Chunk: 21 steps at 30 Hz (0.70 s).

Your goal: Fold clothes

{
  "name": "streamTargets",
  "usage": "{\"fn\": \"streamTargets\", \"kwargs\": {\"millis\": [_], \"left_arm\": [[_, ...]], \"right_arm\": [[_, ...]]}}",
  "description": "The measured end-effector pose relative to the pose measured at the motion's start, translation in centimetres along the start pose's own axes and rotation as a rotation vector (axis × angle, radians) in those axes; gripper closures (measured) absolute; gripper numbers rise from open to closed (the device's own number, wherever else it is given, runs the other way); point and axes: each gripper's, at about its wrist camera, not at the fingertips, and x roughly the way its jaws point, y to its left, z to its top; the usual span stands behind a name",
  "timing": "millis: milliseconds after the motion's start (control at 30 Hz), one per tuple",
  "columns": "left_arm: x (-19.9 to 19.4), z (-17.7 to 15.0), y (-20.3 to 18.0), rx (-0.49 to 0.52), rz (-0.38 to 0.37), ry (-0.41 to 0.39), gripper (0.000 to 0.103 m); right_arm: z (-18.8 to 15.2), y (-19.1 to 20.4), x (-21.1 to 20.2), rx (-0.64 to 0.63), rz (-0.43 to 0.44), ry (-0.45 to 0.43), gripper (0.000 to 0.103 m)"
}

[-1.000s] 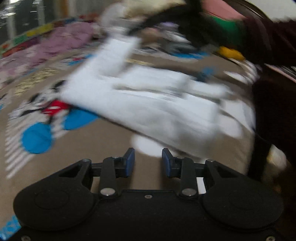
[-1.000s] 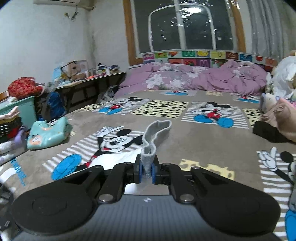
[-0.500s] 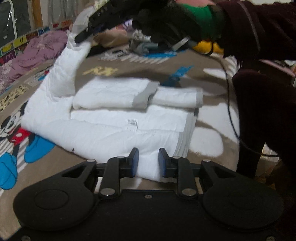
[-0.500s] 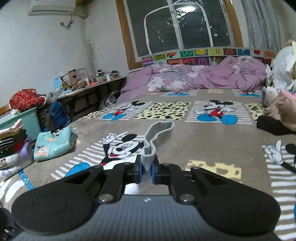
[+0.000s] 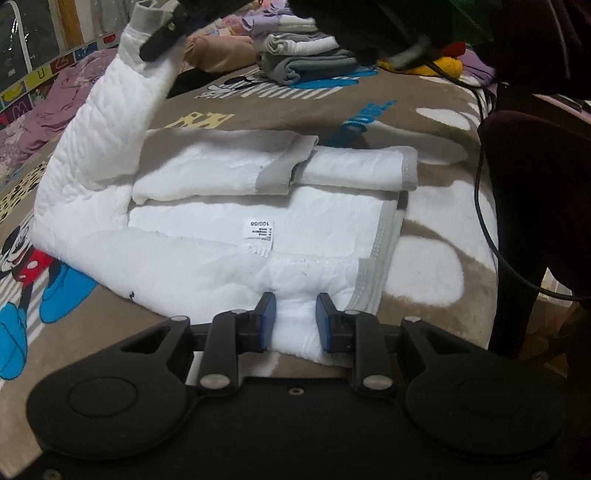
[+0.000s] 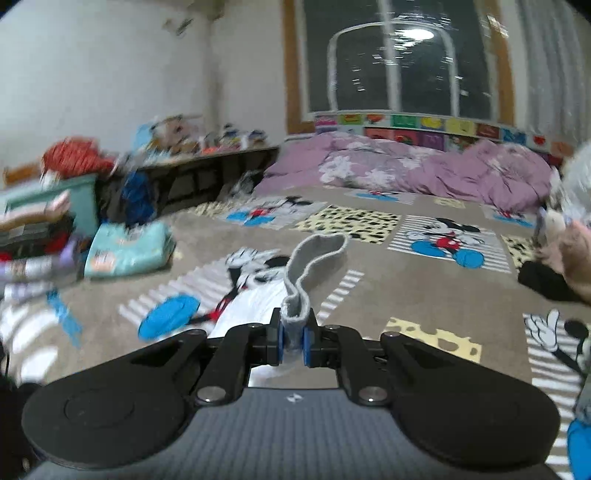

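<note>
White padded top (image 5: 229, 258) with grey trim lies flat on a brown cartoon-print blanket (image 5: 436, 122), one sleeve already folded across its chest. At the left of the left wrist view, the other sleeve (image 5: 107, 125) rises off the blanket in a curve, its grey cuff (image 5: 147, 16) pinched at the top by the right gripper (image 5: 162, 38). Lower in the middle, the left gripper (image 5: 293, 319) sits at the near edge of the top, a bunched fold of white fabric between its blue pads (image 5: 267, 317); the pads look pressed against the fold, with the jaws narrowly apart. Behind, a stack of folded grey and white clothes (image 5: 303, 55) rests on the blanket. At the right, a person's dark sleeve (image 5: 535, 44) and a black cable (image 5: 484, 206) fill the edge.

In the right wrist view, the right gripper's jaws are closed tight on the cuff, which loops upward above them. A purple duvet (image 6: 424, 173) lies further back under the window (image 6: 399, 59).
</note>
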Motion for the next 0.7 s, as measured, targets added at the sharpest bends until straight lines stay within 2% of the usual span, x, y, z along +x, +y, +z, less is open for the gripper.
{"fn": "streamTargets", "kwargs": {"millis": [100,300,367,400,433,567,700], "left_arm": [[-1.0,-0.1,0.1,-0.001,-0.01,-0.03,0.081],[-3.0,-0.2,0.5,-0.009,-0.015,-0.089,0.08],[-3.6,-0.2,0.7,-0.013,-0.012,-0.107,0.076],[-3.8,-0.3,0.8,-0.017,-0.009,-0.12,0.067],[-4.1,-0.4,0.9,-0.023,-0.006,-0.135,0.053],[-4.9,-0.5,1.3,-0.038,-0.002,-0.188,0.046],[-4.1,-0.2,1.2,-0.021,-0.008,-0.177,0.037]], "right_arm": [[-0.6,1.2,-0.1,-0.019,0.001,0.028,0.091],[-1.0,1.5,-0.7,0.011,-0.013,0.027,0.091],[-1.0,1.4,-0.8,0.019,-0.017,0.025,0.091],[-0.9,1.3,-0.8,0.02,-0.018,0.025,0.091],[-0.9,1.3,-0.8,0.02,-0.018,0.025,0.091],[-1.0,1.1,-0.6,0.022,-0.021,0.029,0.091],[-1.3,0.7,-0.3,0.038,-0.022,0.034,0.091]]}}
